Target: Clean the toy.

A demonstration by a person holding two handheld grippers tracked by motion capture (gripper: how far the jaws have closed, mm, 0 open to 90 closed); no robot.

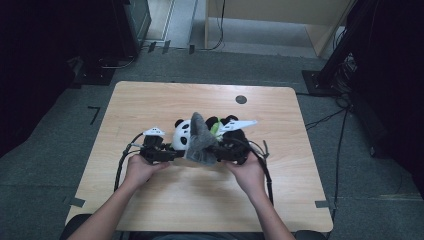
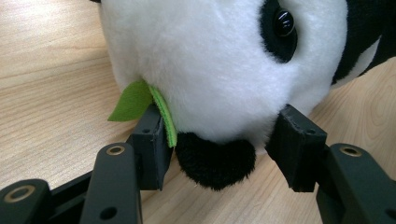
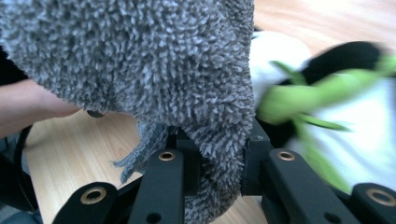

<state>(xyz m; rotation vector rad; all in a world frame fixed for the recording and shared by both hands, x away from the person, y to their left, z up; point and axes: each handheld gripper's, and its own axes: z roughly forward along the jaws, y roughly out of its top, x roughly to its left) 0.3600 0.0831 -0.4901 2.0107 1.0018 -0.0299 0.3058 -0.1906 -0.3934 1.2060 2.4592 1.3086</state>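
In the middle of the high view, a plush panda [image 1: 181, 134] is lying on the wooden counter [image 1: 150, 100], with a grey shaggy cloth [image 1: 200, 142] rising against its right side. The left gripper [image 1: 167, 155] is working from the left of the toy. In the left gripper view its jaws are standing partly open around the lower face of the panda [image 2: 210, 70], the left pad touching a green felt leaf [image 2: 135, 100] and the white fur, the right pad resting at the edge of the muzzle; they are bracing the toy more than squeezing it. The right gripper [image 1: 220, 150] is coming in from the right, and in the right gripper view its jaws are pinching a fold of the grey cloth [image 3: 140, 60] tightly between the pads, with green leaves [image 3: 299, 100] blurred at the right of that frame.

The step in hand looks like drawing the cloth over or across the panda. Doing it well probably means keeping the left jaws steady on the head so the toy is not sliding, while the right hand is sweeping the cloth smoothly, keeping the pinch deep in the fold and avoiding snagging the leaves.
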